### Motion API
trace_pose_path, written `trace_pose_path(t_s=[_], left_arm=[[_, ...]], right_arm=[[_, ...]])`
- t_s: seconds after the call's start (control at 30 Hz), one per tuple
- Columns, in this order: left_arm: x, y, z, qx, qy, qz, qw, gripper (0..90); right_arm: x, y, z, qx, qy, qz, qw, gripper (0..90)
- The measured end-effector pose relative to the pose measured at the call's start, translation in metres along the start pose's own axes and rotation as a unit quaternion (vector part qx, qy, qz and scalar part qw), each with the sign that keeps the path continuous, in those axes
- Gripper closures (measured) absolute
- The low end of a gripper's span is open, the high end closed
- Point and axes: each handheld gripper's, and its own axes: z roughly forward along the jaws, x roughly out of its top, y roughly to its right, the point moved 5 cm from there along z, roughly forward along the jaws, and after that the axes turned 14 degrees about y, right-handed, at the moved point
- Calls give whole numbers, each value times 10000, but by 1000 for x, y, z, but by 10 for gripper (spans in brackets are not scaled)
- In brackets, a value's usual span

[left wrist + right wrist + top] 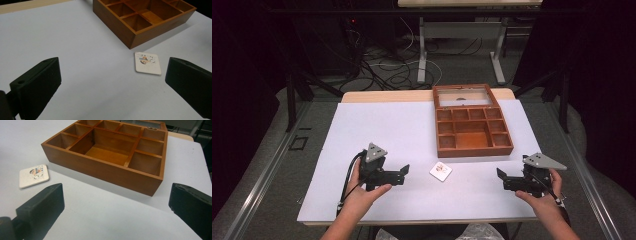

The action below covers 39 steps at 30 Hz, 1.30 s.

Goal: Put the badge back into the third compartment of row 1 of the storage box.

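A small white square coaster (pixel 440 171) with a cartoon print lies flat on the white table sheet, just in front of a brown wooden compartment box (pixel 472 129). The coaster (pixel 148 63) lies ahead and to the right between my left gripper's open jaws. My left gripper (pixel 404 174) rests to the coaster's left, open and empty. My right gripper (pixel 500 179) sits to the coaster's right, open and empty. In the right gripper view the coaster (pixel 33 175) lies at the left and the box (pixel 112 157) straight ahead.
The box's glass lid (pixel 462 95) stands open at the far side. The white sheet (pixel 377 130) covers most of the wooden table. Beyond the far edge are cables, a desk frame (pixel 459 45) and dark curtains.
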Motion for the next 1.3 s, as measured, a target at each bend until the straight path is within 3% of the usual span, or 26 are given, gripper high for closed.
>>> trace_pose_path(t_s=[0.07,0.17,0.43,0.6,0.77,1.07,1.3], left_arm=[[3,2,5,-58,-35,-53,10000,4],[7,7,12,-105,-37,-146,9998,4],[17,20,30,-192,-126,-105,9997,15],[22,29,40,-248,-225,-3,9994,20],[24,40,56,-370,-423,226,9982,20],[20,56,77,-368,-644,302,9968,35],[13,66,95,-439,-981,386,9935,51]], right_arm=[[1,2,2,-103,122,-45,9999,0],[0,4,1,-71,19,-10,10000,0],[0,6,1,-129,16,-34,9999,0],[0,6,0,-129,7,-18,9999,0],[0,7,0,-147,9,-23,9999,0],[-1,8,0,-133,-1,-5,9999,0],[-1,9,0,-124,-1,11,9999,0]])
